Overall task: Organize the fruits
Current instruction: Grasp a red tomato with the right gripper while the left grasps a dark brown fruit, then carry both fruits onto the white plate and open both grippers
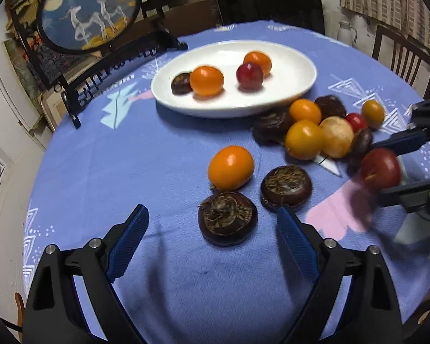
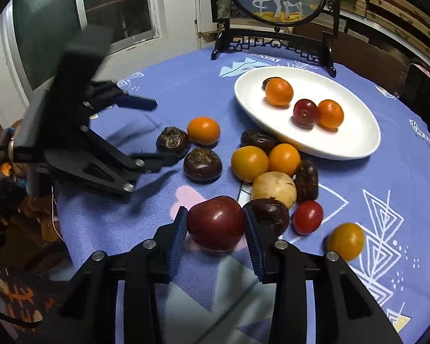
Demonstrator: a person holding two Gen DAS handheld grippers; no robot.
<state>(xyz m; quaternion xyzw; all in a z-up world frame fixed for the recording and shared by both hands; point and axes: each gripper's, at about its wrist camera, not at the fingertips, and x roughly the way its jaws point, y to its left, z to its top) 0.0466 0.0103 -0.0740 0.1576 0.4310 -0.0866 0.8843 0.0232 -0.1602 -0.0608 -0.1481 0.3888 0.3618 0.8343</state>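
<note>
Fruit-wise, right gripper [image 2: 216, 229] pinches the smooth dark red plum [image 2: 216, 223] across its middle near the table's near edge, looks firm but slippery and bruisable, while left gripper [image 1: 212, 223] hangs wide over a brown water chestnut [image 1: 228, 218], white oval plate [image 2: 358, 143] sits far right.

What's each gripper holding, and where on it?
Right gripper: jaws closed on the dark red fruit, pads on its two opposite sides. Left gripper: jaws wide open, holding nothing.
</note>
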